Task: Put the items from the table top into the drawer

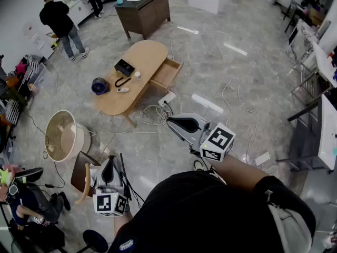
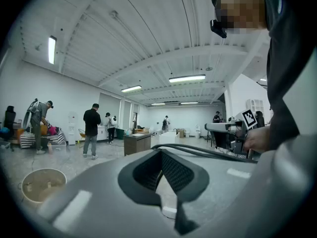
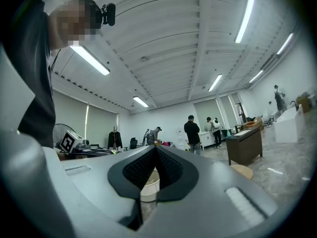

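A light oval wooden table (image 1: pixel 143 54) stands well ahead of me in the head view, with its drawer (image 1: pixel 166 74) pulled open on the right side. On the top lie a black box (image 1: pixel 125 67), a blue round object (image 1: pixel 100 86), a black hook-shaped item (image 1: pixel 122 81), a white remote (image 1: pixel 122 90) and a small white round thing (image 1: pixel 137 75). My left gripper (image 1: pixel 109 173) (image 2: pixel 161 152) and right gripper (image 1: pixel 176 123) (image 3: pixel 155 150) are held close to my body, far from the table. Both are shut and hold nothing.
A round beige bucket (image 1: pixel 63 136) (image 2: pixel 42 185) and a wooden chair (image 1: pixel 84 174) stand at my left. Cables and a power strip (image 1: pixel 167 98) lie on the floor between me and the table. Beyond it are a dark cabinet (image 1: pixel 143 10) and a person (image 1: pixel 63 22).
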Tool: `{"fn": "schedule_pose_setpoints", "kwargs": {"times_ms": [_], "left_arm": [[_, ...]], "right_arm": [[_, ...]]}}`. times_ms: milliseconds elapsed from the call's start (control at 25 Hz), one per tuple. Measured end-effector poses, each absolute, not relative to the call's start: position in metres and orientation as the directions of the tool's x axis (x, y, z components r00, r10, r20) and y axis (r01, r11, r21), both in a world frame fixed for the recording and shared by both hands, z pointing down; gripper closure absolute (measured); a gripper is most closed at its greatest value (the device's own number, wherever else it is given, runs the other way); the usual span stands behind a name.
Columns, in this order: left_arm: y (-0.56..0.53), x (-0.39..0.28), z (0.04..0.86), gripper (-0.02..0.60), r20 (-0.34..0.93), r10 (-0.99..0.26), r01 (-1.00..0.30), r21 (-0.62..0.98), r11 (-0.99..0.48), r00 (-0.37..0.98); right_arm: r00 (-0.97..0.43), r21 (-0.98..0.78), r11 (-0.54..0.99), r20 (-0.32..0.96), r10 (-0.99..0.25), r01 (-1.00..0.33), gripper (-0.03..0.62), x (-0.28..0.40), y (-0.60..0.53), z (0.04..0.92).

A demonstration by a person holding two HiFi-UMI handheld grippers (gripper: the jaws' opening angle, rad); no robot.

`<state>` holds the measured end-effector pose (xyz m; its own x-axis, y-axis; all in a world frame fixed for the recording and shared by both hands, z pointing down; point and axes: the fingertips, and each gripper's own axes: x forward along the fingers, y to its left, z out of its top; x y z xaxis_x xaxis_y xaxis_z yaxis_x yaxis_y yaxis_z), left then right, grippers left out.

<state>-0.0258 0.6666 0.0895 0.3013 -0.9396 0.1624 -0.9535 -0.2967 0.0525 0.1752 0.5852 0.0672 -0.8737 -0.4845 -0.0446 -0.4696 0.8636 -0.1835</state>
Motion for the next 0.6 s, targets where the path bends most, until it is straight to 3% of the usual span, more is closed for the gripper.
{"fn": "schedule_pose_setpoints", "kwargs": {"times_ms": [600], "left_arm": [[0.669,-0.041,0.094,0.581,0.154,-0.946,-0.958,0.074,-0.278,0.287]], "right_arm": [[-0.881,-0.148,0.874,-0.027,-0.472,-0.464,0.565,0.158,0.585,0.064]]}}
